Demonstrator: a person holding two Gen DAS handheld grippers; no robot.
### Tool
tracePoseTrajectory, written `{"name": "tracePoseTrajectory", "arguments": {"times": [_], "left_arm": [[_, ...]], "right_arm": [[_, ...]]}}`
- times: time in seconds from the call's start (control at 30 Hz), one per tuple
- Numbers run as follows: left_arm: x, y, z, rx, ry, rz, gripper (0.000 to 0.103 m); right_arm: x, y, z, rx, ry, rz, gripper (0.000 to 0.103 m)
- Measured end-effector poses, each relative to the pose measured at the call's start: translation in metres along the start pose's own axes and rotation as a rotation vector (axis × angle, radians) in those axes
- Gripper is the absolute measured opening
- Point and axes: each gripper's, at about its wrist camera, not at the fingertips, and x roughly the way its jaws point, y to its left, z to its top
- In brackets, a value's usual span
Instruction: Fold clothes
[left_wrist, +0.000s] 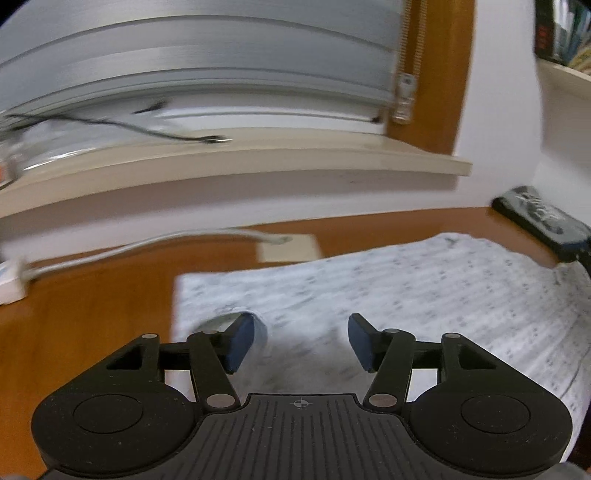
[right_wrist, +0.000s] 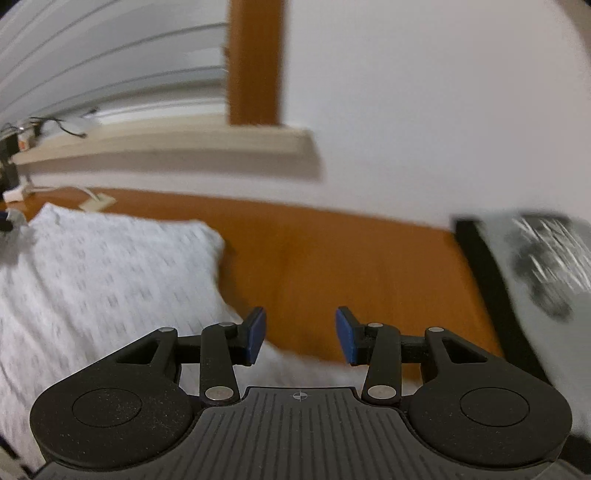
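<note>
A: How is the white patterned garment (left_wrist: 388, 295) lying at this moment?

B: It is being seen spread flat on the orange-brown tabletop (left_wrist: 92, 295), already folded into a rough rectangle, with a squared corner toward the wall. It is lying directly under the left gripper (left_wrist: 301, 341).

A: And is anything being held?

B: Nothing is being gripped. The left gripper's blue pads are being held partly apart over the cloth with no fabric pinched between them. The right gripper (right_wrist: 300, 334) is likewise being held partly open and empty, over bare wood just beside the garment's right edge (right_wrist: 218, 266).

A: How should the next fold be handled?

B: Judging from the layout, an edge or corner is best being picked on each side at matching points, so the cloth is being lifted evenly and no slack is being dragged sideways. Only the top layers should be pinched cleanly; a shallow bite is likely to be slipping.

A: What is being shown in one view only?

B: A grey-and-black item (right_wrist: 535, 266) at the right is being shown large in the right wrist view, only as a sliver in the left. A white cable (left_wrist: 147, 243) and a pale card (left_wrist: 288, 249) behind the garment are being shown clearly only in the left view. Both views are being blurred.
</note>
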Motion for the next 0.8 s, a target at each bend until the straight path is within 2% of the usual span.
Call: {"name": "tracePoseTrajectory", "arguments": {"times": [0.07, 0.2, 0.4, 0.53, 0.6, 0.73, 0.8], "left_arm": [[0.014, -0.019, 0.006, 0.019, -0.002, -0.027, 0.065], [0.04, -0.05, 0.013, 0.043, -0.006, -0.084, 0.065], [0.073, -0.09, 0.015, 0.115, 0.005, -0.122, 0.065], [0.085, -0.096, 0.008, 0.124, 0.037, -0.123, 0.065], [0.088, -0.094, 0.005, 0.123, 0.042, -0.122, 0.065], [0.09, -0.089, 0.001, 0.12, 0.041, -0.121, 0.065], [0.088, -0.088, 0.0, 0.126, 0.035, -0.122, 0.065]], "right_arm": [[-0.013, -0.015, -0.014, 0.064, 0.009, -0.008, 0.042], [-0.02, -0.031, -0.032, 0.213, 0.011, 0.033, 0.042], [0.002, -0.023, -0.034, 0.347, 0.027, 0.112, 0.042], [0.01, -0.022, -0.029, 0.393, -0.001, 0.129, 0.041], [0.003, -0.025, -0.026, 0.409, -0.042, 0.134, 0.003], [-0.046, -0.038, -0.028, 0.453, -0.215, 0.096, 0.002], [-0.047, -0.041, -0.034, 0.439, -0.172, 0.065, 0.006]]}}
